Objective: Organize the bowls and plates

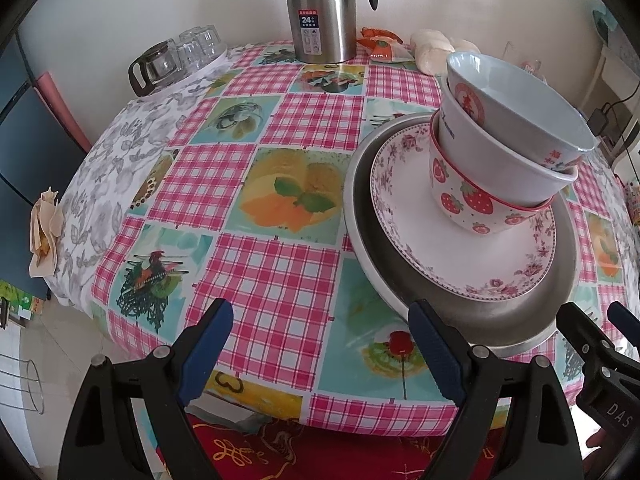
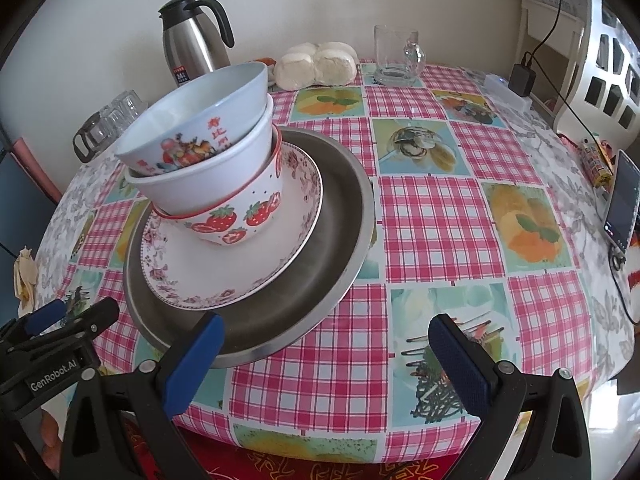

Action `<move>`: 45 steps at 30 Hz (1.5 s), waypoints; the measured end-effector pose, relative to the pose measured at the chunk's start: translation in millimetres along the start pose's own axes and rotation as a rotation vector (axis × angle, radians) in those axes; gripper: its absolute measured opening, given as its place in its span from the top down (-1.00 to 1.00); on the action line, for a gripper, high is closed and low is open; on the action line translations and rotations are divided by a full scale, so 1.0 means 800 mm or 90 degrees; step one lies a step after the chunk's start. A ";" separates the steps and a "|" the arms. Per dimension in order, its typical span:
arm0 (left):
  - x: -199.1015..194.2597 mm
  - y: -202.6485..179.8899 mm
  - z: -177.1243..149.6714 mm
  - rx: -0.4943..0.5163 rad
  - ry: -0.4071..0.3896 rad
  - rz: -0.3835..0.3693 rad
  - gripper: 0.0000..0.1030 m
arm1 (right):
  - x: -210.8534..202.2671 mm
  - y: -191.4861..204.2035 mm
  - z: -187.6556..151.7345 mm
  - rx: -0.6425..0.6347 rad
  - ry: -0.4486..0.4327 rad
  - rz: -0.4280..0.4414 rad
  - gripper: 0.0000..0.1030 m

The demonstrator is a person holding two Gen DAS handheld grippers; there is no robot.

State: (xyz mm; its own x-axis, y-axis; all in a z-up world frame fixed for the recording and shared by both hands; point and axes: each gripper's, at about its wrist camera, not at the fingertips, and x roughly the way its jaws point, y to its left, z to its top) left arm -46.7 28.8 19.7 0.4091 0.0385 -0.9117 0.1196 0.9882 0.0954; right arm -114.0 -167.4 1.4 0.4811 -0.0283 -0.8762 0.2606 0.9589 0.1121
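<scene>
A stack stands on the checked tablecloth: a wide steel plate at the bottom, a floral-rimmed white plate on it, then a strawberry bowl, a white bowl and a pale blue bowl nested and leaning. My left gripper is open and empty at the near table edge, left of the stack. My right gripper is open and empty, right of the stack; it also shows in the left wrist view.
A steel thermos jug, upturned glasses and a glass pot, steamed buns and a glass mug stand at the far side. A phone and cables lie at the right edge.
</scene>
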 end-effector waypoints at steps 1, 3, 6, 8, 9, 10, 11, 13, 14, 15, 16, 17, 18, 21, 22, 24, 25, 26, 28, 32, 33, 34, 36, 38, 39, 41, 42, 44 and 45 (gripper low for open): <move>0.000 0.000 0.000 -0.001 0.001 0.000 -0.74 | 0.001 0.000 -0.001 0.000 0.001 0.000 -1.00; 0.001 0.000 0.000 -0.001 0.002 0.000 -0.74 | 0.001 -0.001 -0.002 0.001 0.004 -0.001 -1.00; 0.001 0.000 0.000 0.001 0.001 0.001 -0.74 | 0.001 -0.002 -0.001 0.003 0.004 -0.002 -1.00; 0.001 -0.001 0.000 0.002 0.001 0.001 -0.74 | 0.001 -0.002 0.000 0.003 0.004 -0.003 -1.00; 0.001 -0.001 0.000 0.002 0.001 0.001 -0.74 | 0.001 -0.002 0.000 0.002 0.004 -0.004 -1.00; 0.001 -0.001 0.000 0.002 0.001 0.000 -0.74 | 0.001 -0.002 0.000 0.002 0.004 -0.005 -1.00; 0.001 -0.001 0.000 0.003 0.001 0.000 -0.74 | 0.001 -0.003 0.001 0.002 0.004 -0.005 -1.00; 0.001 -0.001 0.000 0.003 0.002 0.000 -0.74 | 0.001 -0.003 0.002 0.002 0.004 -0.006 -1.00; 0.002 -0.001 0.000 0.003 0.003 0.000 -0.74 | 0.001 -0.003 0.002 0.002 0.004 -0.006 -1.00; 0.002 -0.001 0.000 0.004 0.004 0.000 -0.74 | 0.001 -0.003 0.002 0.002 0.004 -0.006 -1.00; 0.004 -0.002 0.001 0.004 0.006 0.000 -0.74 | 0.001 -0.003 0.003 0.002 0.004 -0.006 -1.00; 0.004 -0.002 0.001 0.003 0.007 0.000 -0.74 | 0.001 -0.003 0.002 0.002 0.005 -0.005 -1.00; 0.005 -0.001 0.001 0.003 0.009 -0.001 -0.74 | 0.002 -0.003 0.002 0.002 0.007 -0.006 -1.00; 0.006 0.001 0.002 -0.002 0.010 -0.004 -0.74 | 0.002 -0.002 0.003 0.000 0.004 -0.004 -1.00; 0.007 0.002 0.002 -0.002 0.009 -0.005 -0.74 | 0.003 -0.002 0.002 0.000 0.003 -0.003 -1.00; 0.007 0.002 0.002 -0.001 0.009 -0.005 -0.74 | 0.007 -0.003 0.002 0.002 0.006 -0.004 -1.00; 0.007 0.002 0.002 0.000 0.009 -0.005 -0.74 | 0.010 -0.003 0.002 0.003 0.010 -0.006 -1.00; 0.007 0.002 0.002 0.000 0.009 -0.006 -0.74 | 0.012 -0.004 0.002 0.004 0.013 -0.007 -1.00; 0.008 0.002 0.003 -0.001 0.009 -0.007 -0.74 | 0.014 -0.003 0.002 0.003 0.014 -0.007 -1.00; 0.009 0.001 0.003 0.000 0.010 -0.008 -0.74 | 0.016 -0.004 0.002 0.002 0.013 -0.007 -1.00; 0.009 0.001 0.003 0.000 0.010 -0.008 -0.74 | 0.016 -0.004 0.002 0.002 0.014 -0.007 -1.00; 0.009 0.001 0.003 0.000 0.010 -0.008 -0.74 | 0.017 -0.004 0.002 0.003 0.014 -0.008 -1.00; 0.009 0.001 0.003 -0.001 0.010 -0.008 -0.74 | 0.017 -0.004 0.002 0.003 0.014 -0.008 -1.00; 0.009 0.001 0.003 0.000 0.010 -0.008 -0.74 | 0.017 -0.004 0.002 0.003 0.013 -0.007 -1.00; 0.009 0.001 0.003 0.000 0.010 -0.008 -0.74 | 0.017 -0.003 0.002 0.003 0.014 -0.008 -1.00; 0.009 0.001 0.003 0.000 0.010 -0.008 -0.74 | 0.017 -0.003 0.001 0.003 0.014 -0.008 -1.00; 0.009 0.001 0.003 0.000 0.010 -0.008 -0.74 | 0.017 -0.003 0.001 0.003 0.014 -0.008 -1.00; 0.009 0.001 0.003 0.000 0.011 -0.008 -0.74 | 0.017 -0.003 0.001 0.003 0.014 -0.008 -1.00; 0.009 0.001 0.003 0.000 0.010 -0.008 -0.74 | 0.017 -0.003 0.001 0.003 0.014 -0.008 -1.00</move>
State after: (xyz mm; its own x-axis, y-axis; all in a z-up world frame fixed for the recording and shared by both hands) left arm -41.3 29.8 13.8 0.3927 0.0287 -0.9192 0.1247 0.9886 0.0841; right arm -107.2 -170.3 -10.2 0.4590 -0.0338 -0.8878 0.2705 0.9571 0.1034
